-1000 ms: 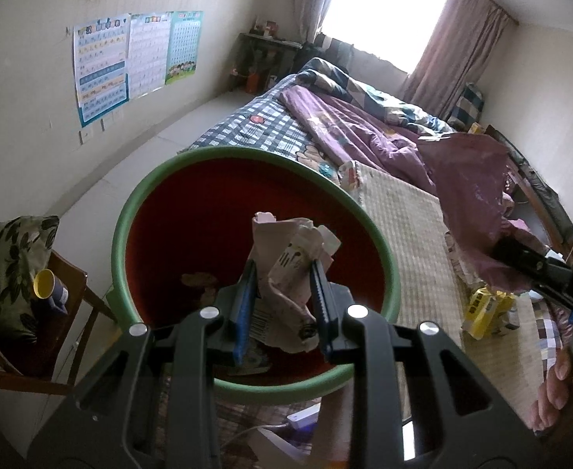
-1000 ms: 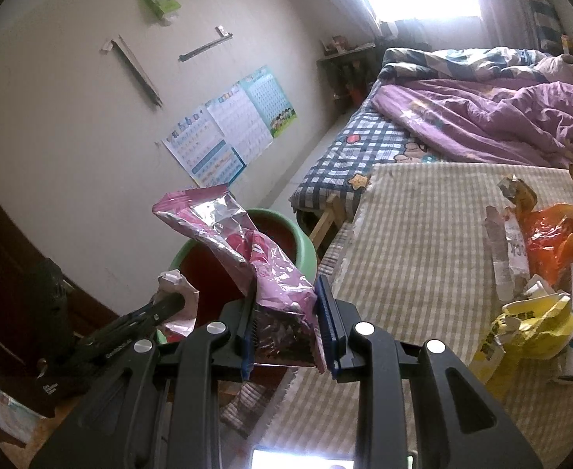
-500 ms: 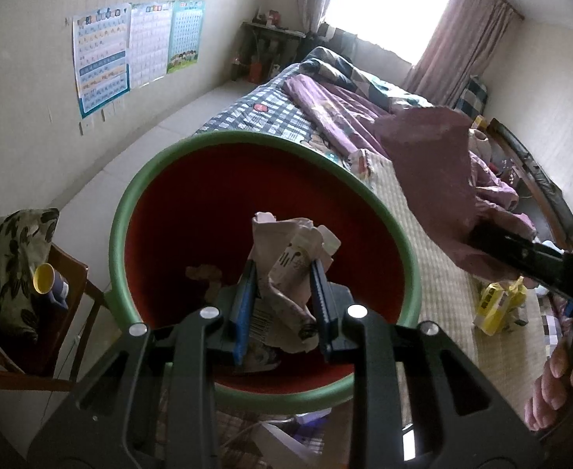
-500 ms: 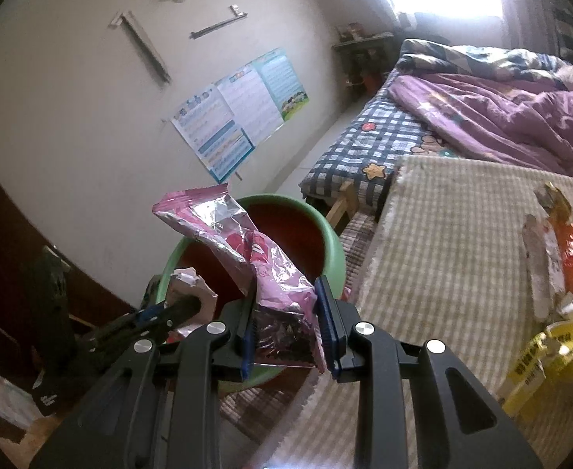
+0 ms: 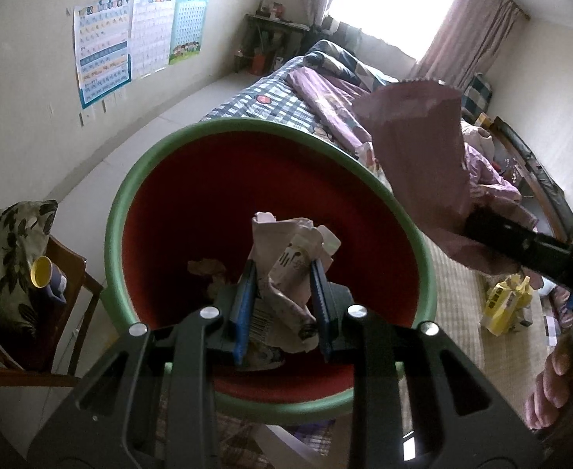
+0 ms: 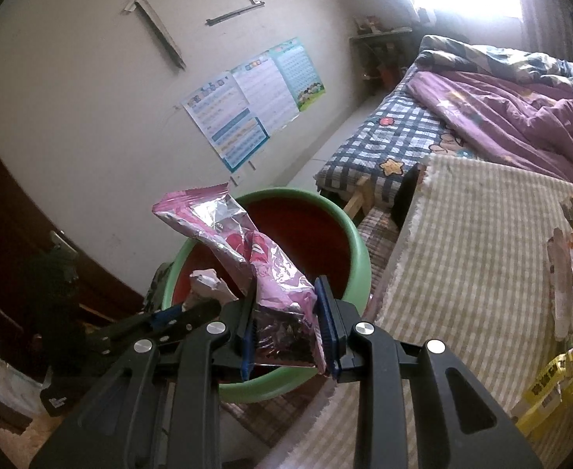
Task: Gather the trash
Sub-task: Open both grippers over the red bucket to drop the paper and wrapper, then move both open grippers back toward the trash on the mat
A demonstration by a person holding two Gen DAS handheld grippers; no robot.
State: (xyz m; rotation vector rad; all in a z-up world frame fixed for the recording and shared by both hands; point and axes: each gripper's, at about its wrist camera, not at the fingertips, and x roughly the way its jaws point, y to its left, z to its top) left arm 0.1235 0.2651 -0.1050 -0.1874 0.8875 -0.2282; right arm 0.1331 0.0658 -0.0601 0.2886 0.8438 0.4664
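My left gripper (image 5: pixel 282 293) clamps a crumpled paper wrapper (image 5: pixel 286 273) over the green-rimmed bin (image 5: pixel 114 234); my right gripper (image 6: pixel 286 326) pinches a pink foil bag (image 6: pixel 247 250) above the bin's rim beside the bed (image 6: pixel 462 265).

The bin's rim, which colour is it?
Green, around a red inside; the bin shows best in the left wrist view.

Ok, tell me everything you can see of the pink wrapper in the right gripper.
The pink wrapper is a crumpled, shiny foil-lined snack bag, pink outside and silver where it folds open, with a crimped flat seal at its top end. The right gripper is shut on its lower part, the blue pads pressing both sides. It leans up and to the left above the rim of the green bin. In the left wrist view it looks dull mauve.
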